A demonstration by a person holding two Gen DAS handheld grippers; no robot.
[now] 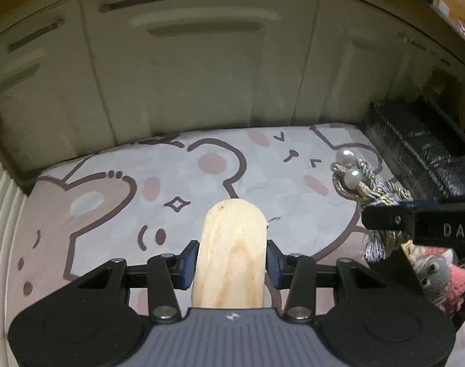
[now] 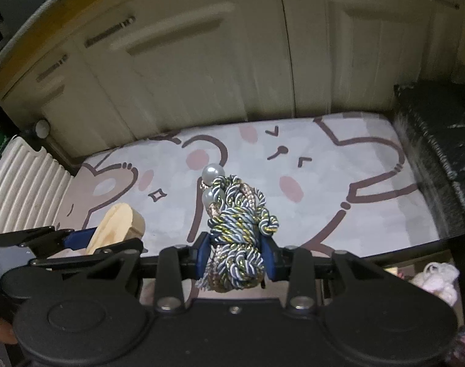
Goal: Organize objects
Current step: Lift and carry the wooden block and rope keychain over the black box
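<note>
1. Wood: a rounded wooden block (image 1: 231,253) sits clamped between the blue pads of the left gripper (image 1: 231,263), low centre of the left wrist view.
2. A twisted cord bundle (image 2: 238,238) with two pearl beads (image 2: 213,175) is gripped by the right gripper (image 2: 237,260), centre of its view.
3. Both hang above a cartoon-printed mat (image 2: 339,165), cream cabinet doors (image 2: 202,70) behind.

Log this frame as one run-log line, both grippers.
left gripper: shut on wooden piece | right gripper: shut on braided cord bundle | both above cartoon mat
</note>
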